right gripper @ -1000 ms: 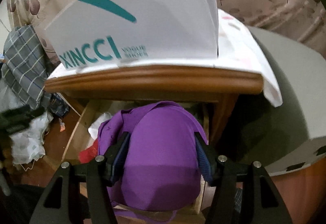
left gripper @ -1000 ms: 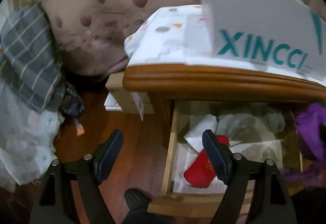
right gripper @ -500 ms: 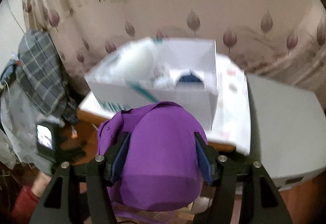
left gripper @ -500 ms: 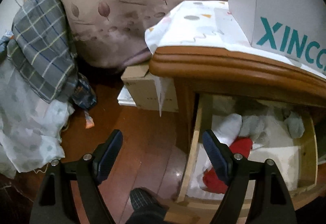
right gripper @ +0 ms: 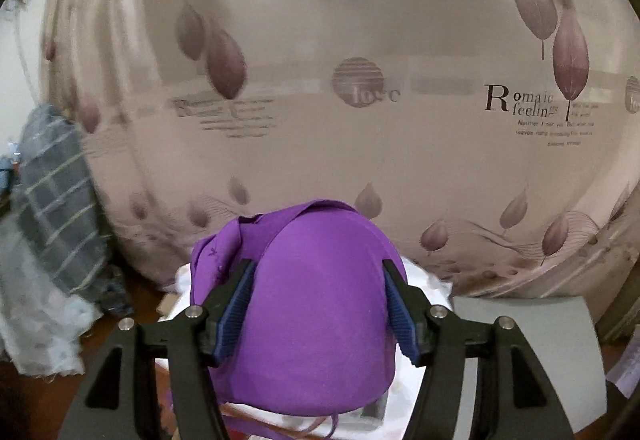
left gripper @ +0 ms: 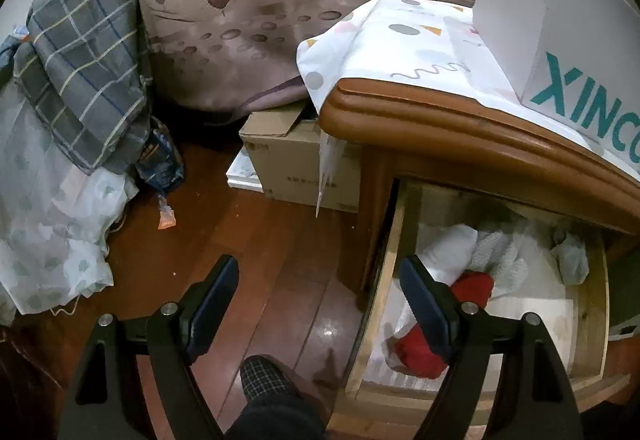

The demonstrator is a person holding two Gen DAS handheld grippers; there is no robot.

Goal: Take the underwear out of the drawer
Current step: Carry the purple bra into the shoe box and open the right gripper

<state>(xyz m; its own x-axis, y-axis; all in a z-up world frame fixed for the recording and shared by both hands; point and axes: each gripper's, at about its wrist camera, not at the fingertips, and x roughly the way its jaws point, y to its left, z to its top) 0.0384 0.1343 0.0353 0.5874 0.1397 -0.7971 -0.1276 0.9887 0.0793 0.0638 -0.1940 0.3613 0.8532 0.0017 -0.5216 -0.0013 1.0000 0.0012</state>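
My right gripper (right gripper: pixel 316 304) is shut on a purple bra (right gripper: pixel 316 316), a padded cup bulging between the fingers, held high in front of the leaf-print curtain (right gripper: pixel 360 80). My left gripper (left gripper: pixel 320 292) is open and empty, above the wooden floor beside the open drawer (left gripper: pixel 384 280) of the wooden nightstand (left gripper: pixel 460 136). The drawer holds a red garment (left gripper: pixel 472 288) and white and grey cloths (left gripper: pixel 452 252). The left gripper's right finger overlaps the drawer's left side.
A white XINCC box (left gripper: pixel 560 32) stands on a patterned cloth (left gripper: pixel 400 40) on the nightstand. A cardboard box (left gripper: pixel 296 168) sits on the floor by it. A plaid cloth (left gripper: pixel 84 60) and pale fabric (left gripper: pixel 48 232) hang at left. A person's foot (left gripper: pixel 268 384) is below.
My right gripper has risen with the purple bra from the drawer to well above the nightstand, facing the curtain. My left gripper has drifted left and back from the drawer.
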